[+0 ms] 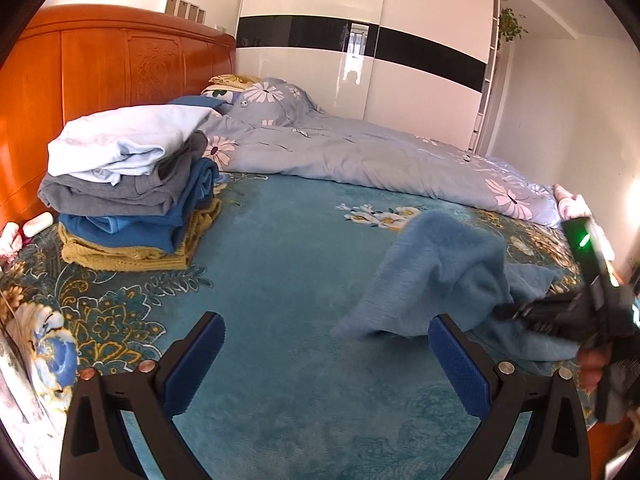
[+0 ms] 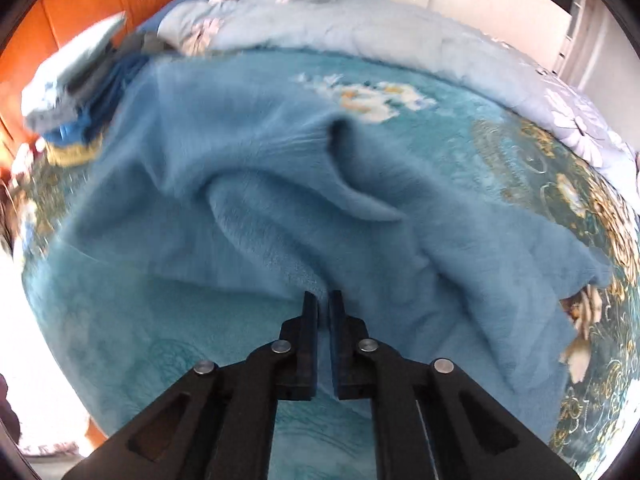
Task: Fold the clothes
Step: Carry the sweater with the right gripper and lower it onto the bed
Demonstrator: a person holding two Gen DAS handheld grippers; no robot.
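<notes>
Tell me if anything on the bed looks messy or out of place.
The fuzzy blue garment lies rumpled and bunched on the teal bedspread, unfolded, unlike the neat folded stack near the headboard. The right hand-held gripper is shut at its near edge.

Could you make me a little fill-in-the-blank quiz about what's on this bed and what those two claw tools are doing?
1. The right gripper is shut on the fluffy ____ garment.
2. The left gripper has its jaws ____, with nothing between them.
3. The bottom item in the folded stack is ____ in colour.
4. Behind the stack stands an orange wooden ____.

Missing words: blue; open; mustard yellow; headboard
</notes>
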